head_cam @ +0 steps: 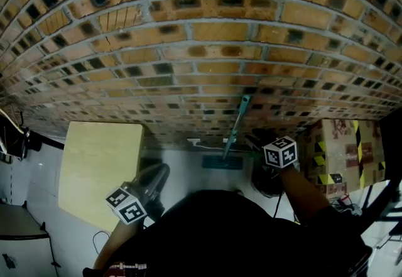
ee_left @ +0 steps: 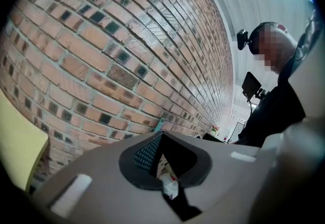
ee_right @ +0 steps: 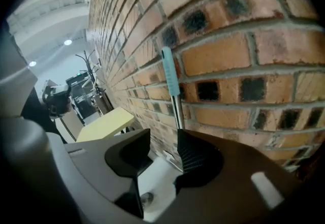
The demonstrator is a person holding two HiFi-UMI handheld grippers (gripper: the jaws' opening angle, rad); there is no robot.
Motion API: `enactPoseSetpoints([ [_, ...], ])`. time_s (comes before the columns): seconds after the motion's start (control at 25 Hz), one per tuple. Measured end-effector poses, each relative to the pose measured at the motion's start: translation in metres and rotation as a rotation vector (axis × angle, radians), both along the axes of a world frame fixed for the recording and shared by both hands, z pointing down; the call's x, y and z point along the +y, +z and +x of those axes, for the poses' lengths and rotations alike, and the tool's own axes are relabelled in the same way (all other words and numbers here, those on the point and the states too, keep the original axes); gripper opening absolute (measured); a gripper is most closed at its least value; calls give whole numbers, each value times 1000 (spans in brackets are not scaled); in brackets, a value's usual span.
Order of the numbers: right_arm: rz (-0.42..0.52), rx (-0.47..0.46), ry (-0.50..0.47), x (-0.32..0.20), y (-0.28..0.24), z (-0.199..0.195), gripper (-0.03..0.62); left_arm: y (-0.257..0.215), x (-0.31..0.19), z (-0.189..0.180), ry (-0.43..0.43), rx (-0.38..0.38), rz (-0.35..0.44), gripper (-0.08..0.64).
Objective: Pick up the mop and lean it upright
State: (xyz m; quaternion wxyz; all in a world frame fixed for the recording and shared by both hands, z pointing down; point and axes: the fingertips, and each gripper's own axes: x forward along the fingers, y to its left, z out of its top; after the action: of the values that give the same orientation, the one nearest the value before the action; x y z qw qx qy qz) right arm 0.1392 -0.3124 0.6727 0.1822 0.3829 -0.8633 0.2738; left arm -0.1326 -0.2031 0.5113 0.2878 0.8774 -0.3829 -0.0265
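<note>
Left claw (head_cam: 162, 172) sits low at the person's left side, jaws together at the tips, nothing held. Its marker cube (head_cam: 129, 205) faces up. It points at the wall (head_cam: 207, 31), well clear of the mop.

Right claw (ee_right: 163, 136) is out in front, near the mop (head_cam: 235, 128), on its right side in the head view. Jaws are apart and the pads press on nothing. In the right gripper view only pale floor shows in the gap. The mop's shaft rises just past the tip of the right-hand jaw; can't tell if it touches.

Mop stands upright, leaning on the brick wall. Teal grip is on top with a thin metal shaft below it. The teal mop head (head_cam: 223, 161) lies flat on the floor (head_cam: 188, 175) at the wall's foot.

A yellow panel (head_cam: 100, 166) sits left of the mop, by the wall. Boxes (head_cam: 339, 147) with yellow-black tape stand right of it, past the right claw. The person's dark top fills the bottom of the head view.
</note>
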Motion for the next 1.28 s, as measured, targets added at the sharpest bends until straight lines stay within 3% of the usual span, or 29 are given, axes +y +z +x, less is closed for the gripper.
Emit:
enactPoseSetpoints([
  [0.24,133,-102,-26,26,-82,21,122,-16,-4,43,11,18,53,-5],
  [0.48,292,-135,-91,56,-162,38,15,-33,-1,72,-11,40,109,-5],
  [0.56,320,-156,-114,66,-178,42,14,-37,1,80,-12,41,135,-5],
  [0.76,338,-192,-132,81,-193,53,14,-43,7,88,-26,47,174,-5],
  [0.96,327,-249,-101,91,-200,52,14,-45,8,72,-50,60,179,-5],
  [1.28,312,-250,-114,96,-200,16,14,-50,4,43,-41,73,186,-5],
])
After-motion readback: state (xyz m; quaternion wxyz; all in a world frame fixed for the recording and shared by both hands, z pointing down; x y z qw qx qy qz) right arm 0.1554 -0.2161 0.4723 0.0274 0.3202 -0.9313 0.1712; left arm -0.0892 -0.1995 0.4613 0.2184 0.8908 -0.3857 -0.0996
